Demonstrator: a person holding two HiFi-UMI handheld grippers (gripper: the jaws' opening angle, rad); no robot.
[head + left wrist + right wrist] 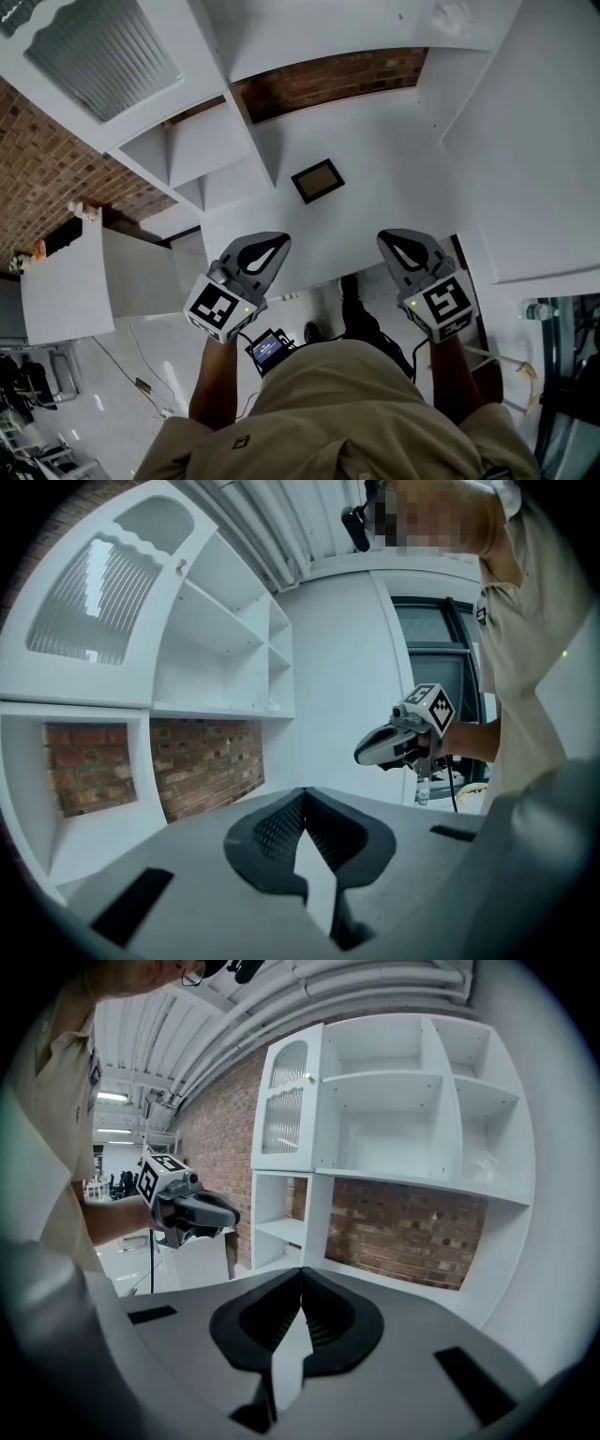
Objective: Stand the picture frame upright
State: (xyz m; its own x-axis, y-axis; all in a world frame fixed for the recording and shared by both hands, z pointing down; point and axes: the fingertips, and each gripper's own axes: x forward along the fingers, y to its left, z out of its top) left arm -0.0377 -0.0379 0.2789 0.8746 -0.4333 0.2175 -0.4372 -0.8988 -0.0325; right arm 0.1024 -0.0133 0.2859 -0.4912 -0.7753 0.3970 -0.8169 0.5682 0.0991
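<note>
A small dark picture frame (318,181) lies flat on the white counter (375,206) of the shelf unit, in the head view, ahead of both grippers. My left gripper (275,242) is held below and left of it, over the counter's near edge, jaws shut with nothing between them. My right gripper (392,239) hangs below and right of the frame, also shut and empty. Each gripper view shows its own jaw tips touching, the left gripper (302,794) and the right gripper (302,1271), with the other gripper (403,738) (183,1206) off to the side. Neither gripper view shows the frame.
White shelf compartments (197,141) with a brick back wall (328,80) rise behind the counter. A glass-fronted cabinet door (98,56) is at upper left. A white side cabinet (66,277) stands at left. The person's shoes (352,300) and a small device (267,349) show below.
</note>
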